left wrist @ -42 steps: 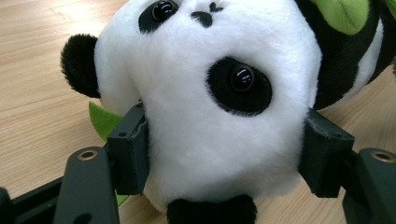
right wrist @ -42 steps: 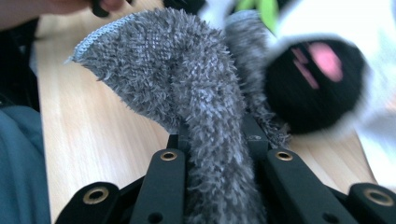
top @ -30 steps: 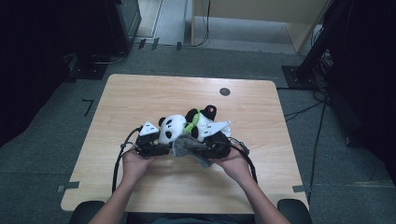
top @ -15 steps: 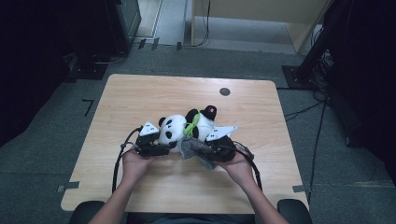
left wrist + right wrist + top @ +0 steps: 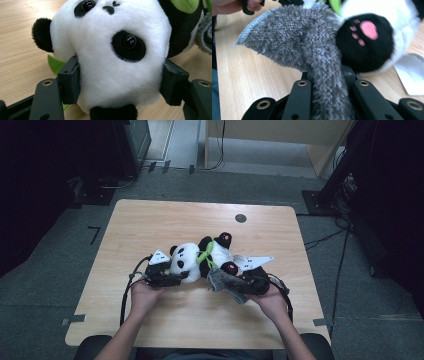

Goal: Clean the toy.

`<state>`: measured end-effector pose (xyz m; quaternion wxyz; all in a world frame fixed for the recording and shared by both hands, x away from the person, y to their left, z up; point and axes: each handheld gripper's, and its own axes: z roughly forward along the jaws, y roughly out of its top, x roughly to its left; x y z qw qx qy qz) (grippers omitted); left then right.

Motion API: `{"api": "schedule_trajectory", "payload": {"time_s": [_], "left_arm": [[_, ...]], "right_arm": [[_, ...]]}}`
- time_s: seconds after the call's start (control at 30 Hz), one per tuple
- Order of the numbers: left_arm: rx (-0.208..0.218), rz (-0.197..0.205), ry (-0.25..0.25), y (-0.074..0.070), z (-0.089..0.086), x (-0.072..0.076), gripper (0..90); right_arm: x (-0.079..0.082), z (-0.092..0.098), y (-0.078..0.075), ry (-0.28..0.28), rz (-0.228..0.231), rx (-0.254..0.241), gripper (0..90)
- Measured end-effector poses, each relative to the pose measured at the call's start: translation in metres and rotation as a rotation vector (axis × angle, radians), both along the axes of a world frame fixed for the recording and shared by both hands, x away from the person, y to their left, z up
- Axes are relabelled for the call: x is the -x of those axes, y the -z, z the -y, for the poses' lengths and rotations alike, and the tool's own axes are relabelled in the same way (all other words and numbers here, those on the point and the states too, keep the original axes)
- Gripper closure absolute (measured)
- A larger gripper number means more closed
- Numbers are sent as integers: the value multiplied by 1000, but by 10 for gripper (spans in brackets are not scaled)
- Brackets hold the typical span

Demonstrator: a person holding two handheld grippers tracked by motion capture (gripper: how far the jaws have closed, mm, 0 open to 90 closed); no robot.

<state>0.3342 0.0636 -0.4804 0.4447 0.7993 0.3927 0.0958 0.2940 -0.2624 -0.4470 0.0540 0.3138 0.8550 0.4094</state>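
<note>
My left gripper (image 5: pixel 120 86) is clamped on the panda (image 5: pixel 112 50), one pad on each side of its head. The green leaf (image 5: pixel 55 64) behind the left pad is half hidden. My right gripper (image 5: pixel 325 77) is pinched on a grey cloth (image 5: pixel 294 42), which covers the pad faces. The black paw (image 5: pixel 364 42) beyond the cloth is blurred. From above, I see the panda (image 5: pixel 192 260) lying on the table (image 5: pixel 200 220) between both grippers, with the cloth (image 5: pixel 222 282) just below its body and a white tag (image 5: pixel 252 261) just right of it.
</note>
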Motion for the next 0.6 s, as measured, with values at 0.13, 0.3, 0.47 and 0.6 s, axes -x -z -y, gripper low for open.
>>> {"api": "schedule_trajectory", "payload": {"time_s": [0.13, 0.3, 0.47, 0.6], "left_arm": [[1, -1, 0, 0, 0, 0, 307], [-4, 0, -1, 0, 0, 0, 309], [-8, 2, 1, 0, 0, 0, 316], [-11, 2, 2, -1, 0, 0, 318]], "right_arm": [[0, 13, 2, 22, -16, 14, 768], [-1, 28, 2, 58, -36, 26, 768], [-6, 36, 4, 86, -36, 28, 768], [-10, 43, 5, 121, -34, 30, 768]]}}
